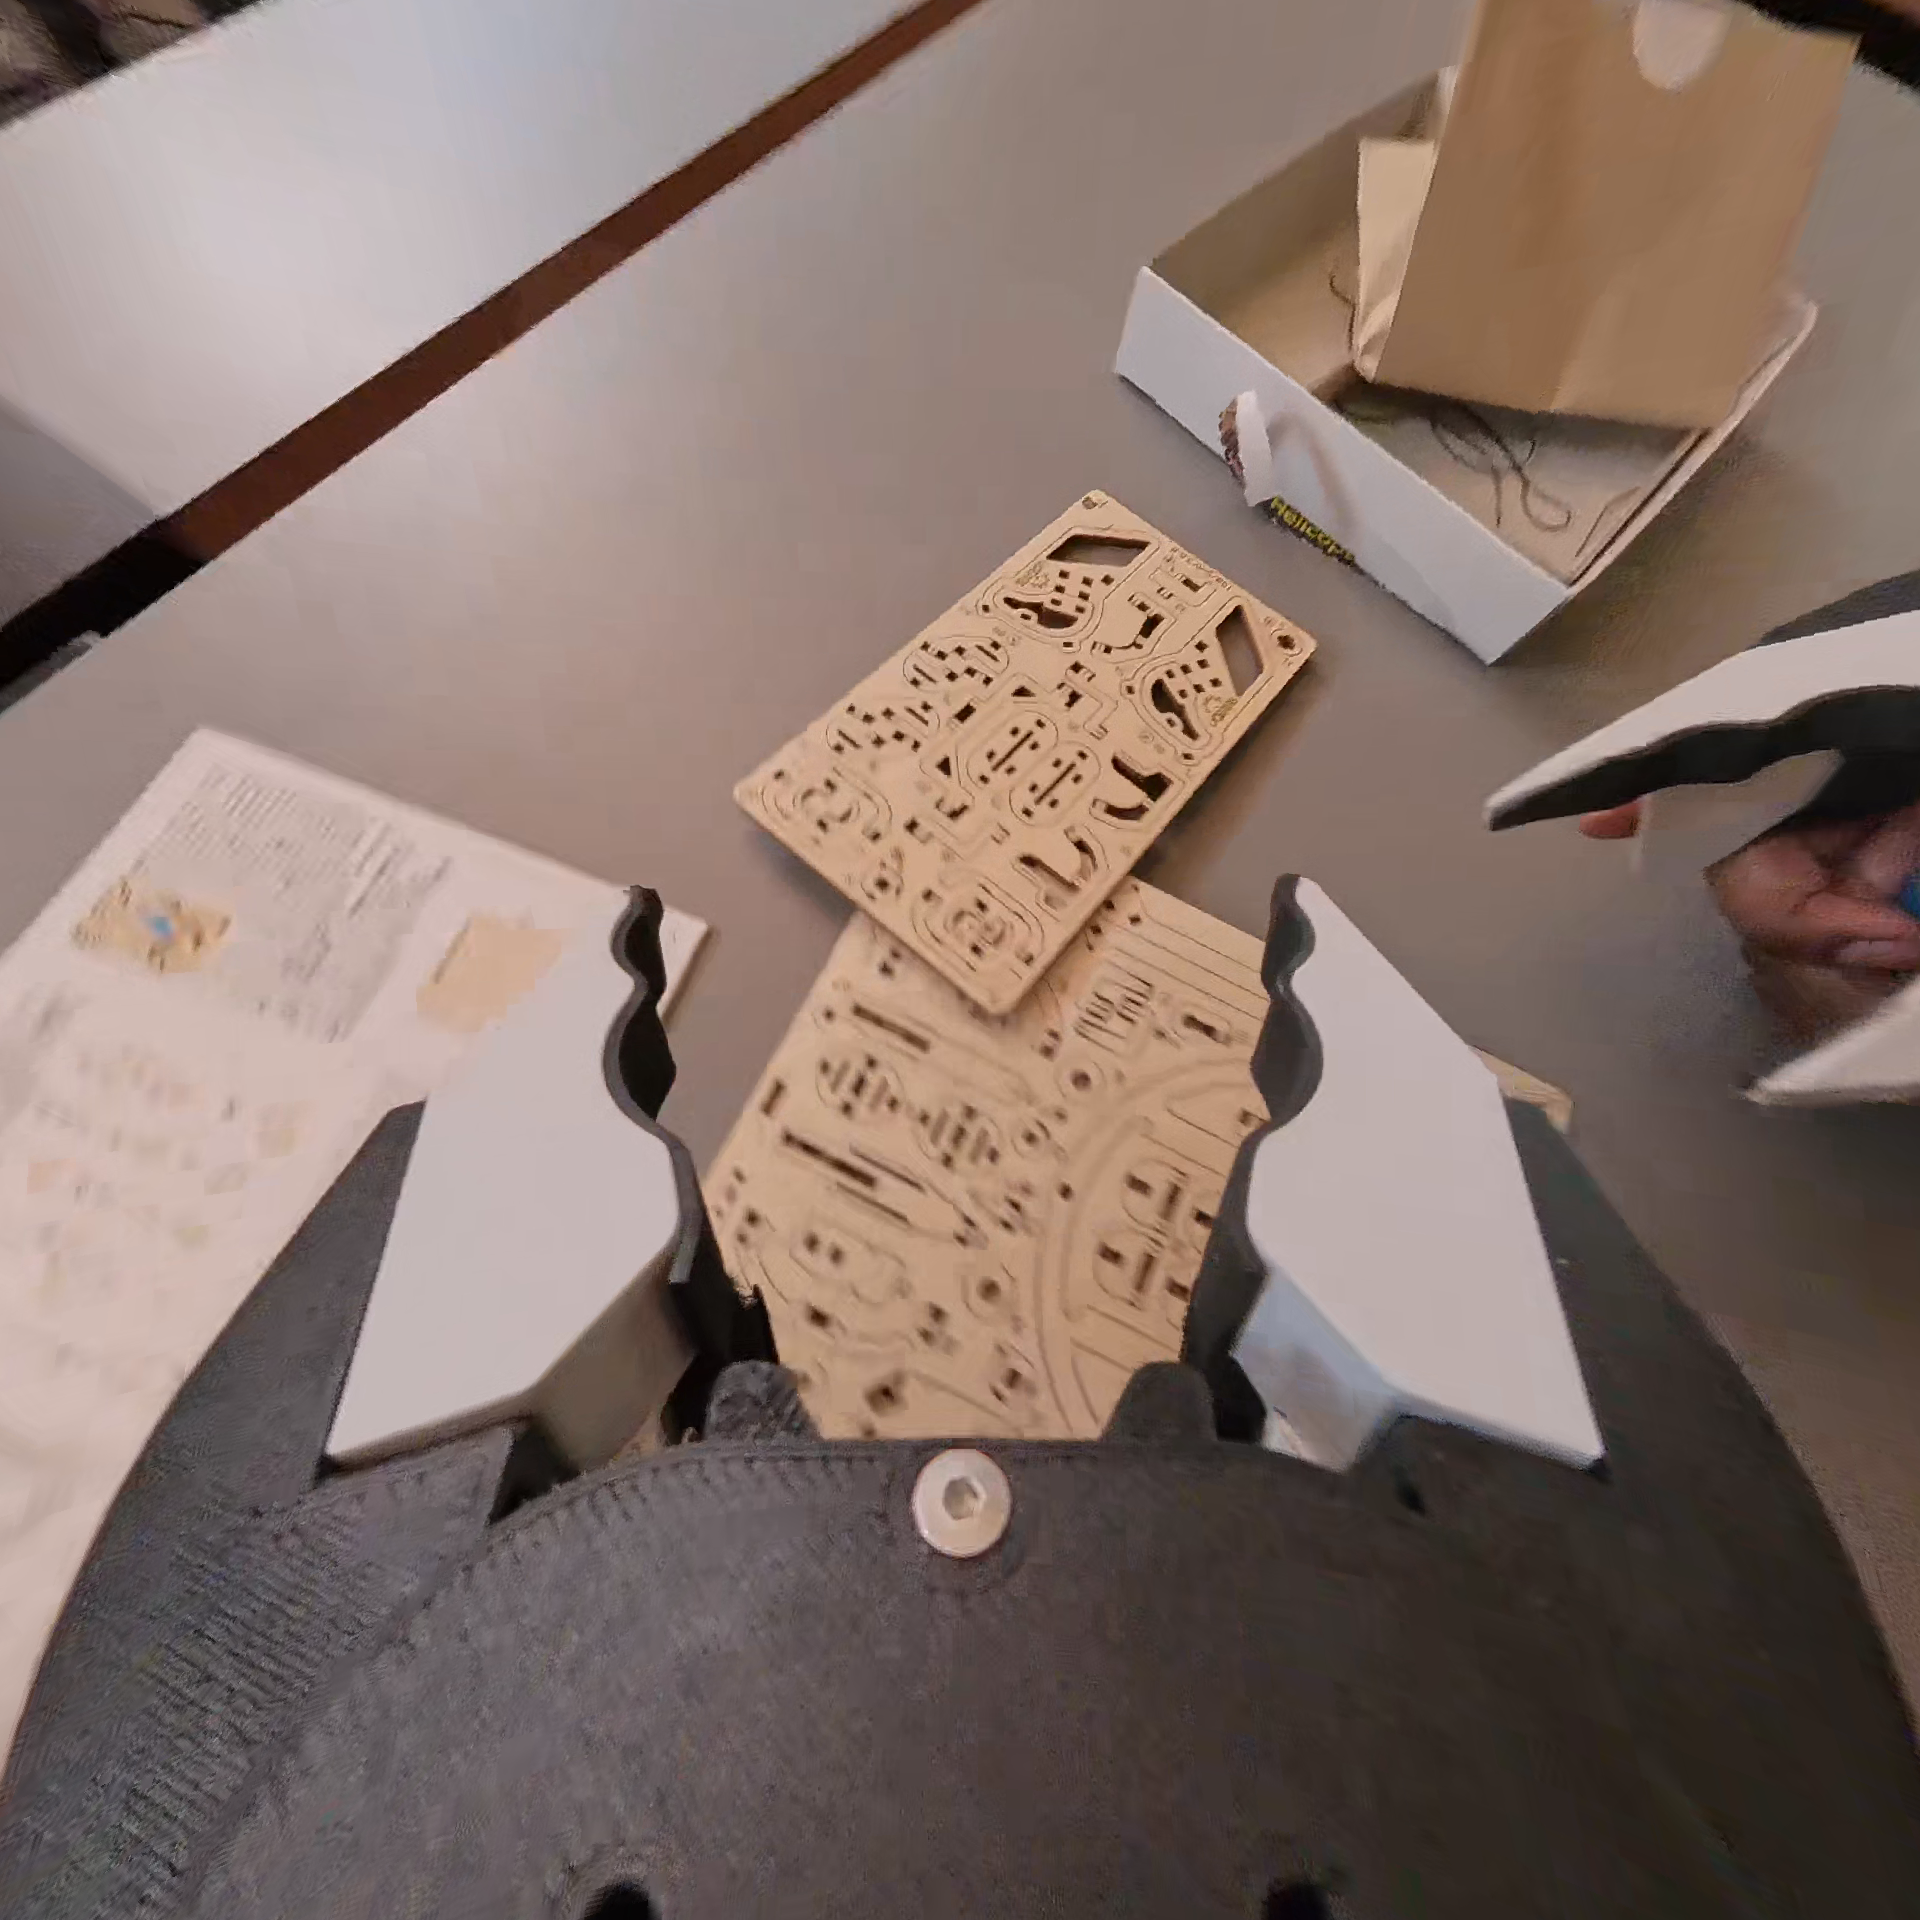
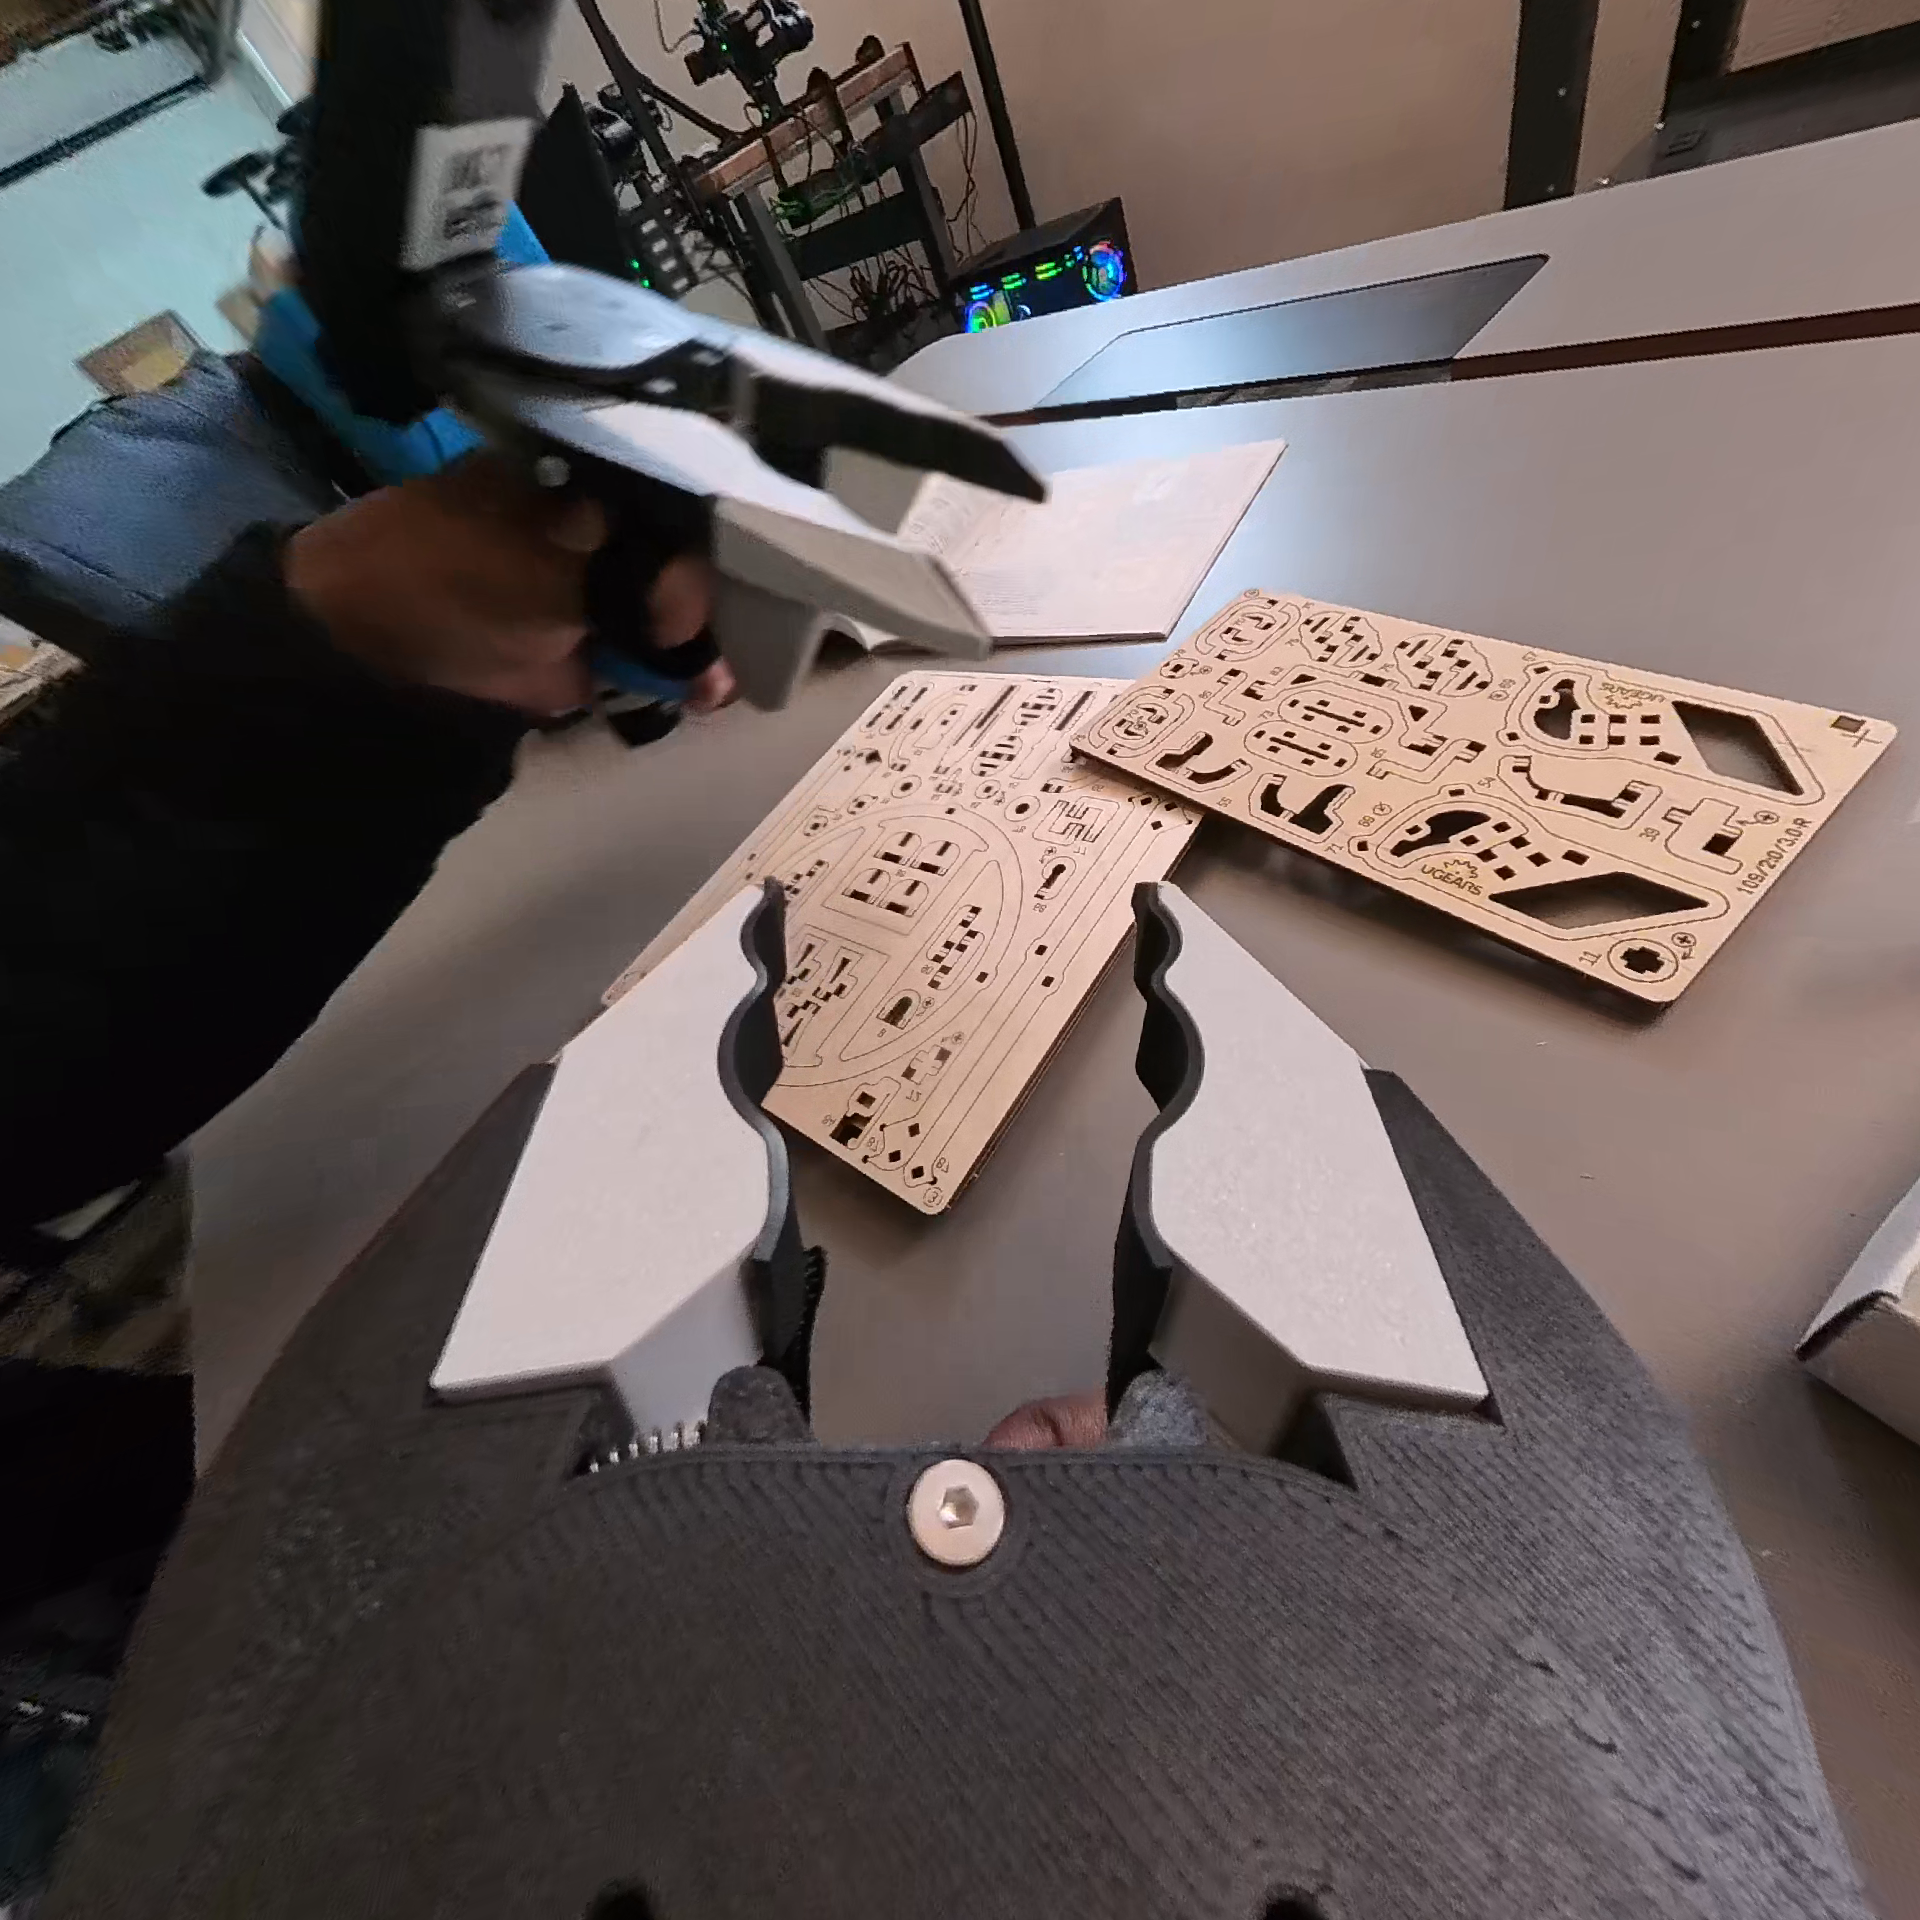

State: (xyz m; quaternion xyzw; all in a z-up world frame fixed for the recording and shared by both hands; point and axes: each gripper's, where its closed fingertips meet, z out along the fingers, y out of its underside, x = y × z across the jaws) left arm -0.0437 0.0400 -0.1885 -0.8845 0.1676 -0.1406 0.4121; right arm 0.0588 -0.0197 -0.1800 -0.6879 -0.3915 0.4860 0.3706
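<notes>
Fingers of both grippers parted — empty above wooden sheets

Two laser-cut plywood part sheets on grey table: smaller sheet lying over far edge of larger sheet, overlapping, both flat. Open instruction booklet just left of sheets, flat. White cardboard box farther right, open, with brown paper bag standing tilted inside plus dark thread. Second grey table beyond dark gap. Background: rack of electronics, computer tower with coloured lights.
</notes>
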